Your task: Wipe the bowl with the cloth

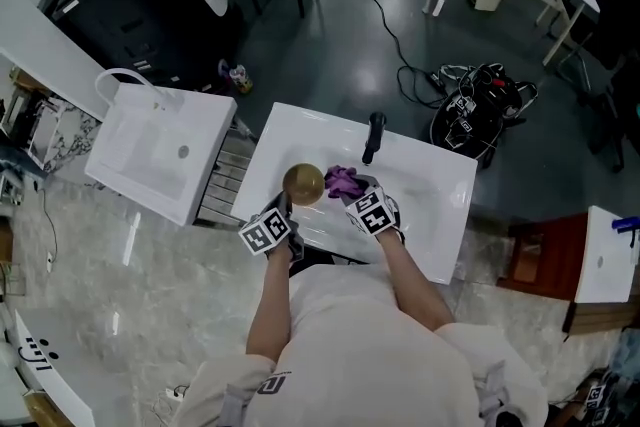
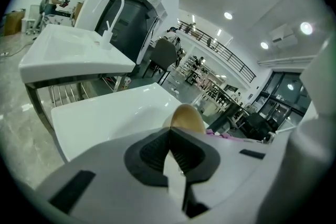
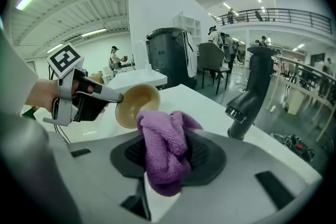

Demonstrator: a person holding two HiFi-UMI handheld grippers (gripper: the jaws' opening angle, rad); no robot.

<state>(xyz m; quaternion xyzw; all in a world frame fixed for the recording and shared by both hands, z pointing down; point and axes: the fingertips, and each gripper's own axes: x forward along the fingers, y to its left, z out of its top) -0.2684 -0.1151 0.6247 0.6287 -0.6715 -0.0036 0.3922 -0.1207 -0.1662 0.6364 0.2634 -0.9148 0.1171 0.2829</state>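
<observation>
A tan bowl [image 1: 303, 183] is held tilted over the white sink [image 1: 440, 185], its hollow turned toward the right. My left gripper [image 1: 283, 207] is shut on the bowl's rim [image 2: 187, 115]; in the right gripper view it [image 3: 107, 95] pinches the bowl [image 3: 135, 104] at its left edge. A purple cloth [image 1: 343, 180] is bunched in my right gripper [image 1: 355, 197], which is shut on it. The cloth [image 3: 165, 149] hangs just in front of the bowl; I cannot tell if they touch.
A black faucet [image 1: 373, 136] [image 3: 251, 94] stands at the sink's far edge, right of the cloth. A second white sink [image 1: 160, 150] with a white faucet sits to the left. Cables and a black bag [image 1: 480, 105] lie on the floor beyond.
</observation>
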